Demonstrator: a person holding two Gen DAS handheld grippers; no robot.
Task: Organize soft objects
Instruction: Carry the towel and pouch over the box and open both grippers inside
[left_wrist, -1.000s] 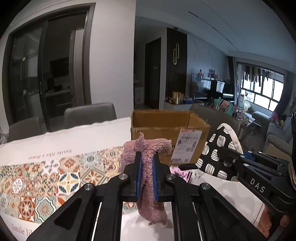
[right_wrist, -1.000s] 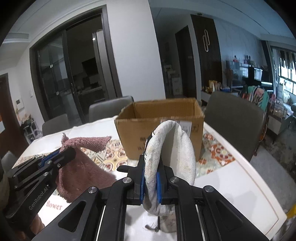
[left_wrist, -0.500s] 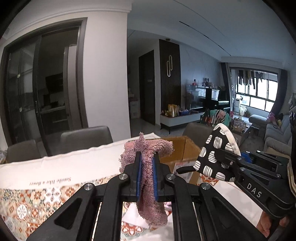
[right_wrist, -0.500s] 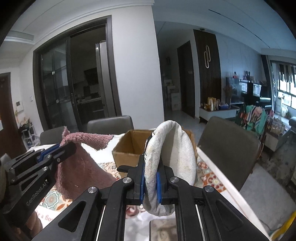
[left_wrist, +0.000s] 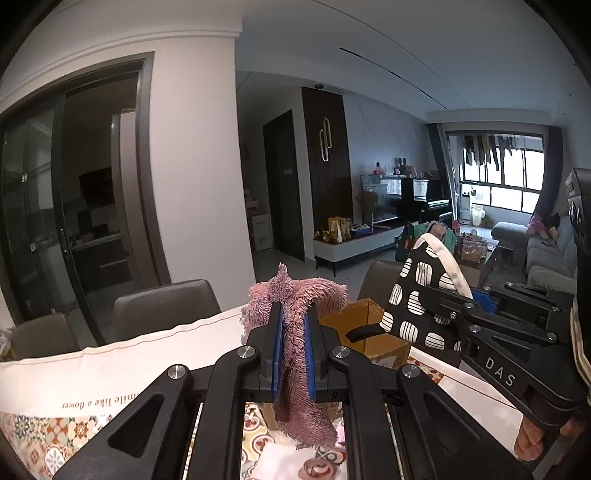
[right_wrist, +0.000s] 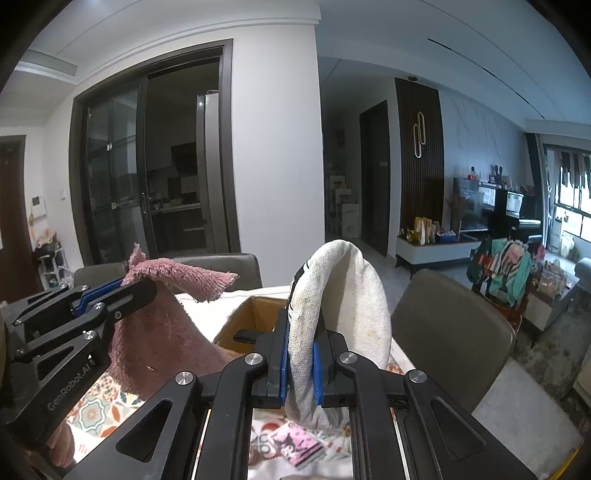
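My left gripper (left_wrist: 292, 325) is shut on a fluffy pink cloth (left_wrist: 295, 369) that hangs down between its fingers; the cloth also shows in the right wrist view (right_wrist: 159, 332). My right gripper (right_wrist: 301, 350) is shut on a white padded mitt (right_wrist: 343, 314) with a black and white patterned side (left_wrist: 417, 306). Both are held high above the table, just before an open cardboard box (left_wrist: 364, 332), which also shows in the right wrist view (right_wrist: 251, 321).
The table has a white cloth with patterned tiles (left_wrist: 74, 424). A small pink pack (right_wrist: 299, 448) lies on it below my right gripper. Grey chairs stand behind the table (left_wrist: 162, 310) and to the right (right_wrist: 450, 339).
Both grippers have risen with their cloths still held. The box has dropped lower in both views and its open top now shows.
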